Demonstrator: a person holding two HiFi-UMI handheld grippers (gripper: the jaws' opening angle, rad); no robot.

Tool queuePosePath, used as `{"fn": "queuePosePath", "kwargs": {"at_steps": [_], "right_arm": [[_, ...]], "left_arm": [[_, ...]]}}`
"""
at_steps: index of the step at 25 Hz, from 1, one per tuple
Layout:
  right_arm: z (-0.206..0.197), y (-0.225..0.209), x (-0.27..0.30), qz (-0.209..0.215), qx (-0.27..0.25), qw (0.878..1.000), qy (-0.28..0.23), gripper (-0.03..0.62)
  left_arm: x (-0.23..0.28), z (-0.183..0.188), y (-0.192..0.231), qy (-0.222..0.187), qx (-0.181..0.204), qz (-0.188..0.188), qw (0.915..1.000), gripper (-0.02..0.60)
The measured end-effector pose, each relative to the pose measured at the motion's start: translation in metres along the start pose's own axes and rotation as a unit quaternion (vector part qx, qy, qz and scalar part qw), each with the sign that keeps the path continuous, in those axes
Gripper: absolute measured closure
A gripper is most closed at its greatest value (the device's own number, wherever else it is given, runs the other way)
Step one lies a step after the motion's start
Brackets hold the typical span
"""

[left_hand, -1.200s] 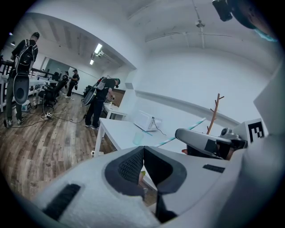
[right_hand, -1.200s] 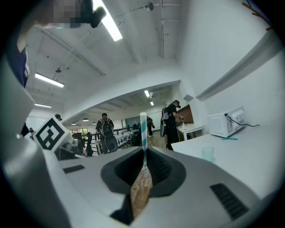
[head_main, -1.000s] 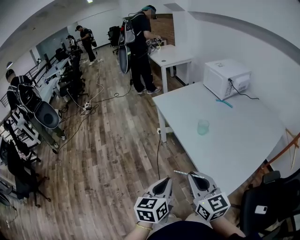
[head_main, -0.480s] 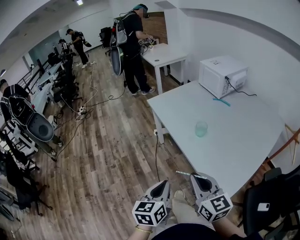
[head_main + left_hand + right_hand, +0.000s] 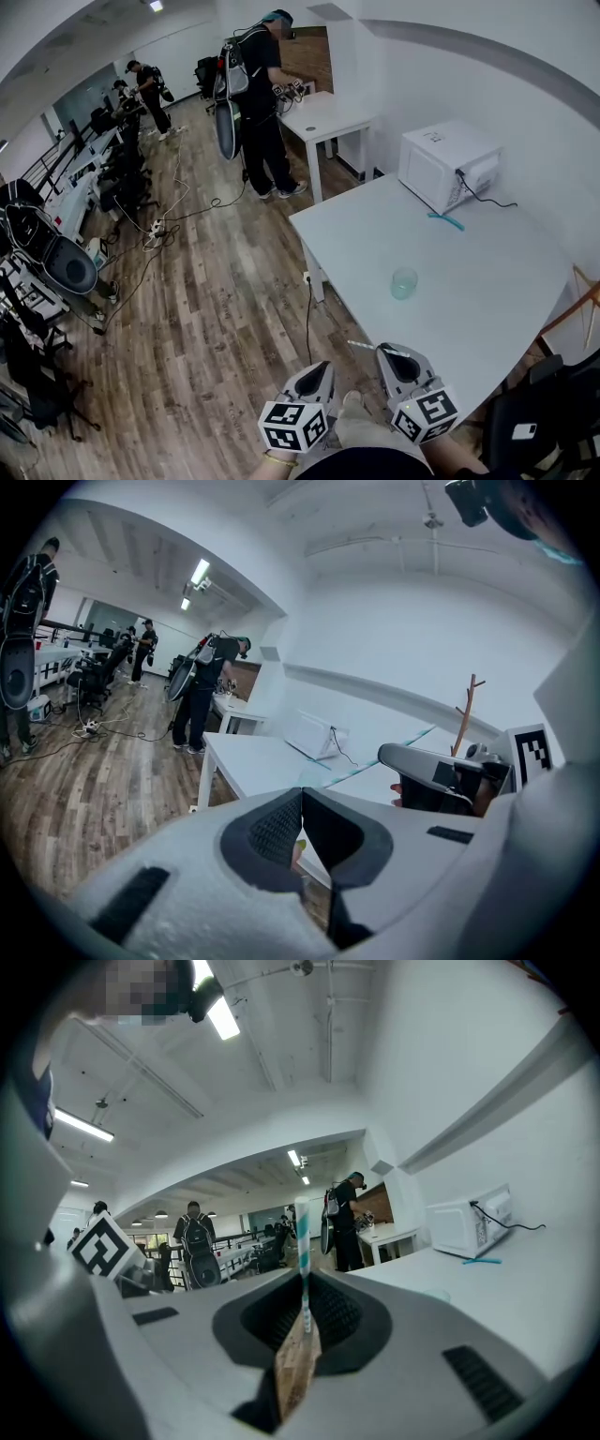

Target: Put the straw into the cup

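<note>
Teal-striped paper straw is pinched in the right gripper. The left gripper is pressed shut, empty. The approach step is judged in hand; the clear cup, standing on the white table well apart, must be reached next.

Straw base hidden inside right claw (1 end shows).

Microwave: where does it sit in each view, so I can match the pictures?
Head view: microwave upper right, by the wall.
Left gripper view: microwave near centre, on the table.
Right gripper view: microwave right of centre.
Shared landmark: the white table under it.
</note>
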State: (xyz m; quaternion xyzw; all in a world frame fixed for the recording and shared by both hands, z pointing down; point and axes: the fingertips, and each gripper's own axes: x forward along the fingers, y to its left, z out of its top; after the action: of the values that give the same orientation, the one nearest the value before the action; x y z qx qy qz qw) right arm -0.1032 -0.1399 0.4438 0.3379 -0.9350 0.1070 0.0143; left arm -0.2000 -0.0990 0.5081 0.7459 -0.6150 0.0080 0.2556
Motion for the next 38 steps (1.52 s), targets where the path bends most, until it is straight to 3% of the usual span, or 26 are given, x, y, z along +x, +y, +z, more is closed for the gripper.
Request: {"fn": "queuePosePath", "kwargs": {"at_steps": [18,38], "right_arm": [[0.026,-0.085,0.057,-0.055,0.004,0.998,-0.003,0.553],[0.008,-0.191,0.071,-0.151,0.017,0.988,0.024,0.553]], "left_arm": [[0.105,0.048,0.009,0.024,0.024,-0.041,0.9986,0.561],[0.199,0.044,-0.005,0.081,0.061,-0.098,0.99,0.561]]}}
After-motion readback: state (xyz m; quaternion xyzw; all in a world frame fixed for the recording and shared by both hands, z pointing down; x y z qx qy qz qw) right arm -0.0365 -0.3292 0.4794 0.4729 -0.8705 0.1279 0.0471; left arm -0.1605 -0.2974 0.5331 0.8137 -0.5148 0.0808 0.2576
